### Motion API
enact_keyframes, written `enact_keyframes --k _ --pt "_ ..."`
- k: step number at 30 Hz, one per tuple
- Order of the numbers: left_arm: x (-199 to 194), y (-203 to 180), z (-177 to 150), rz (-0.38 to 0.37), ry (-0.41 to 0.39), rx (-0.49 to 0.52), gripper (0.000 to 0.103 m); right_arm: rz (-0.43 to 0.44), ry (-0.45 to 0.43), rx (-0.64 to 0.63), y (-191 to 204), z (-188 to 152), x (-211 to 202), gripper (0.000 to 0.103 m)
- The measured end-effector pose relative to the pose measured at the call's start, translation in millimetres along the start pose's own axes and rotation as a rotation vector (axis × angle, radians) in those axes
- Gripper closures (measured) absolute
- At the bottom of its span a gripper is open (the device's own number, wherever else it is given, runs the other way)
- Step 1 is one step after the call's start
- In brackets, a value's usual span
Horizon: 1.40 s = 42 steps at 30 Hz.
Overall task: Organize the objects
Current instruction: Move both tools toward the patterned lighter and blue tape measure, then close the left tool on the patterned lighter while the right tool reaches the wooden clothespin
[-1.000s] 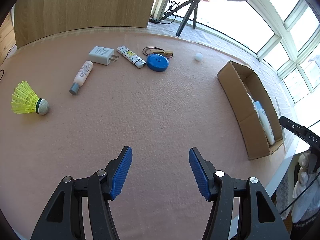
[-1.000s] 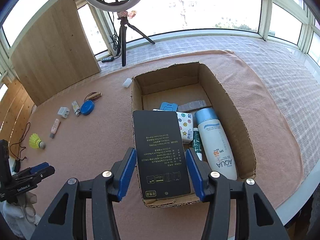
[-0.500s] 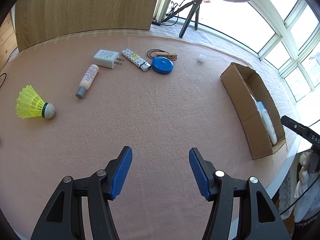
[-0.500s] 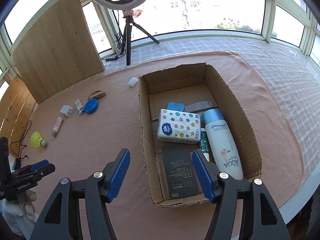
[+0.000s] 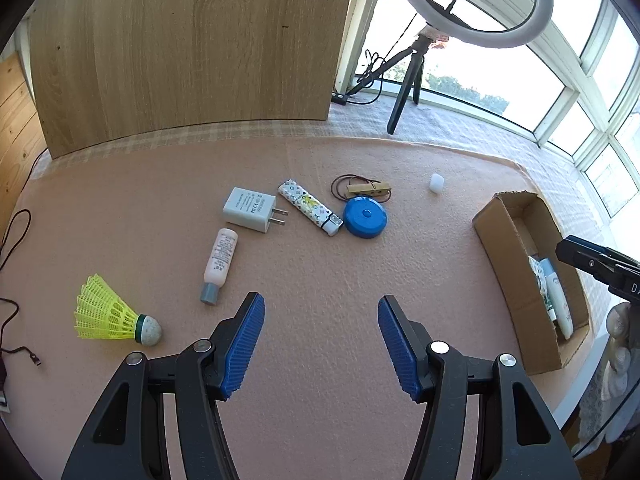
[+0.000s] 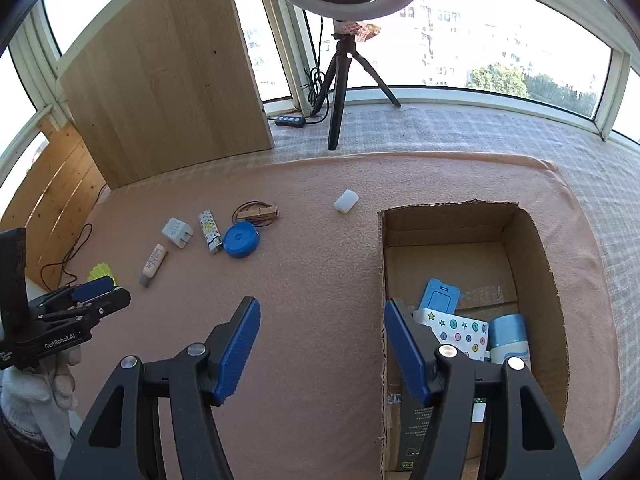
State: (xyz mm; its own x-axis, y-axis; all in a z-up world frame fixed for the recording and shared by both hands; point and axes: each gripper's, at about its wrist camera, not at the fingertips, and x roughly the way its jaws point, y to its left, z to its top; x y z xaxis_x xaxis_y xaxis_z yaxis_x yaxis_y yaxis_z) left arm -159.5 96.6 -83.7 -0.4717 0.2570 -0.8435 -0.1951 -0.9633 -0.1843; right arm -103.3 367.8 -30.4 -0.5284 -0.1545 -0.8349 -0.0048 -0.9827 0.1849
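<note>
I see left gripper (image 5: pixel 321 342) wide, empty | right gripper (image 6: pixel 322 350) wide, empty | tube (image 5: pixel 219 261) lengthwise, cap nearest me | shuttlecock (image 5: pixel 116 318) cork rightward

You had a pink blanket (image 5: pixel 320 272) spread over a checked cloth (image 6: pixel 500 136), which showed beyond the blanket's far edge. On that cloth stood a black tripod (image 6: pixel 340 92), and it carried a ring light (image 5: pixel 472 4) above it. Left of the tripod, a wooden board (image 6: pixel 168 80) stood upright at the blanket's far edge. At the tripod's foot lay a black switch box (image 6: pixel 290 121) with its cables (image 6: pixel 316 84) running up behind. Windows (image 6: pixel 480 40) stood behind the tripod, with buildings and a tree outside. Far left of the tripod, a dark cable (image 5: pixel 12 232) trailed off the blanket's edge.
</note>
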Motion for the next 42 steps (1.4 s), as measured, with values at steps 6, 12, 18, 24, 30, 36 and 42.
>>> enact_keyframes --k 6,12,18,24,30,36,42 --pt "26 15 39 0.01 0.011 -0.044 0.04 0.075 0.051 0.005 24 41 45 0.042" --pt "63 24 73 0.028 0.03 -0.07 0.04 0.099 0.117 0.05 37 72 99 0.044" --pt "101 34 101 0.037 0.048 -0.104 0.048 0.117 0.178 0.134 37 94 149 0.057" --pt "139 40 118 0.048 0.08 -0.129 0.058 0.083 0.214 0.139 47 109 194 0.067" --pt "167 41 122 0.062 0.111 -0.126 0.06 0.06 0.247 0.131 60 120 230 0.067" --pt "179 40 121 0.058 0.126 -0.105 0.07 0.028 0.252 0.041 75 115 235 0.067" --pt "176 27 111 0.055 0.145 -0.04 0.077 0.021 0.307 -0.144 95 88 223 0.071"
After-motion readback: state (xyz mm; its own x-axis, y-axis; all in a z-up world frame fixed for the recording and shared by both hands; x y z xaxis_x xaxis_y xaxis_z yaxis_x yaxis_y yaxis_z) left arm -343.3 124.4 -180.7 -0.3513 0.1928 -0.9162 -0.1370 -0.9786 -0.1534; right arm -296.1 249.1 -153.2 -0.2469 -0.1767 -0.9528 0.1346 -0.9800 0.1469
